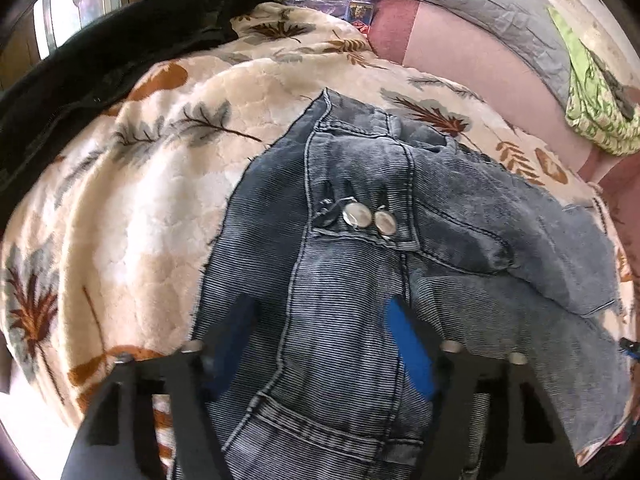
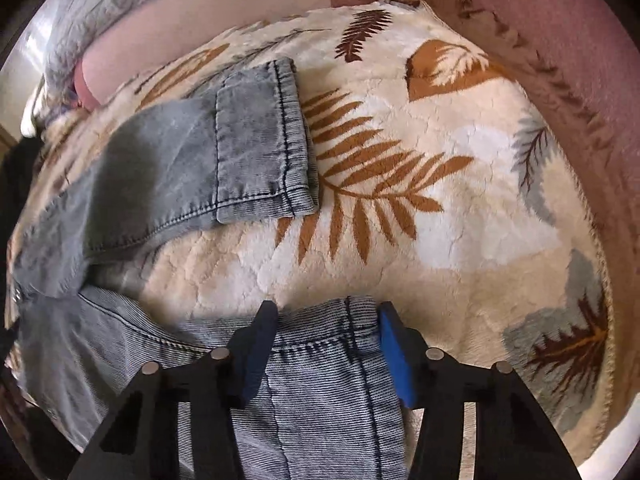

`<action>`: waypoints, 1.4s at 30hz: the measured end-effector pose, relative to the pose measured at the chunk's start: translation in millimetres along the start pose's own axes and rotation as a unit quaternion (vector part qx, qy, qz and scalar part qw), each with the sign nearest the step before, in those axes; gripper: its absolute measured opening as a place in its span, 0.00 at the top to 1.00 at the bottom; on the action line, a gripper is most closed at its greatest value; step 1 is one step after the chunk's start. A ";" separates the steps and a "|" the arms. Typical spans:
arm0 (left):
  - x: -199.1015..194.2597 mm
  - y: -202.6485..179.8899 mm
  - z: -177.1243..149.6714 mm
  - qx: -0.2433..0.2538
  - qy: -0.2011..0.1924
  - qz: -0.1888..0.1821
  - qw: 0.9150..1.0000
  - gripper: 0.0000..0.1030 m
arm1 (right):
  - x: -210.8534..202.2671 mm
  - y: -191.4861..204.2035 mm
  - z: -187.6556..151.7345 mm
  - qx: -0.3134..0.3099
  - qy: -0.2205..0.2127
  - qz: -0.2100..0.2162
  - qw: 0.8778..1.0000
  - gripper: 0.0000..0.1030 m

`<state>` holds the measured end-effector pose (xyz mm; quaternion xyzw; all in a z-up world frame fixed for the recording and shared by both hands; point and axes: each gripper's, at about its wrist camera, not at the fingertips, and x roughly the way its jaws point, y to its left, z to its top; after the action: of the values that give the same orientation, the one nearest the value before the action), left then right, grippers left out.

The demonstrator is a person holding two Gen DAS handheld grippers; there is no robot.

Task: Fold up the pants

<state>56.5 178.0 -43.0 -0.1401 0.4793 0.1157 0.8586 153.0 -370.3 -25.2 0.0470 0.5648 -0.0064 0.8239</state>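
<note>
Blue-grey jeans (image 1: 352,264) lie crumpled on a cream blanket with a leaf print (image 1: 152,184), their waistband with two metal buttons (image 1: 368,216) facing up. My left gripper (image 1: 320,304) points down onto the denim just below the buttons. It stands open, with a fingertip pressed into the cloth on each side and the fabric lying flat between them. In the right wrist view one leg ends in a cuff (image 2: 264,140) further back. My right gripper (image 2: 326,308) straddles the hem of the nearer leg (image 2: 320,380). It is open, with its blue pad (image 2: 394,352) at the hem's edge.
A black garment (image 1: 100,40) lies at the blanket's far left. A grey quilt (image 1: 480,0) and a green patterned cloth (image 1: 600,112) rest on the pink sheet (image 1: 480,64) behind. The blanket (image 2: 440,220) stretches to the right of the jeans, with the pink sheet (image 2: 560,40) beyond it.
</note>
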 end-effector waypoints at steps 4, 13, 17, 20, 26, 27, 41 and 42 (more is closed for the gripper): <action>-0.1 5.6 1.8 -0.007 0.001 -0.017 1.000 0.65 | 2.6 12.6 -0.3 -0.017 -0.005 -0.019 1.000 0.49; -12.0 -7.0 -1.5 0.034 -0.017 0.001 0.999 0.92 | -9.7 9.4 -2.0 -0.045 -0.017 -0.034 0.998 0.68; -40.9 -20.1 -10.6 0.072 -0.084 0.057 0.992 0.93 | -26.2 33.4 0.8 -0.099 -0.065 -0.083 0.990 0.75; -42.6 -17.6 -12.2 0.067 -0.090 0.074 0.991 0.93 | -34.4 41.3 5.5 -0.105 -0.098 -0.097 0.985 0.75; -12.3 -12.2 -7.3 0.056 -0.031 0.085 0.994 0.82 | -6.6 9.2 6.5 -0.023 -0.066 -0.062 0.996 0.53; -15.5 -10.5 -7.5 0.055 -0.038 0.081 0.994 0.81 | -19.0 2.5 3.3 -0.006 -0.077 -0.047 0.996 0.47; -33.0 -1.0 -13.4 0.028 -0.065 0.051 0.996 0.42 | -52.5 -36.4 -100.1 0.009 0.024 0.029 0.999 0.67; -32.8 -1.8 -14.1 0.031 -0.064 0.052 0.996 0.42 | -50.5 -32.1 -103.6 -0.002 0.027 0.018 0.999 0.72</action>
<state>29.1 169.2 -21.8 -0.0810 0.4332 0.1544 0.8842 36.3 -395.6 -17.5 0.0558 0.5862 0.0112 0.8082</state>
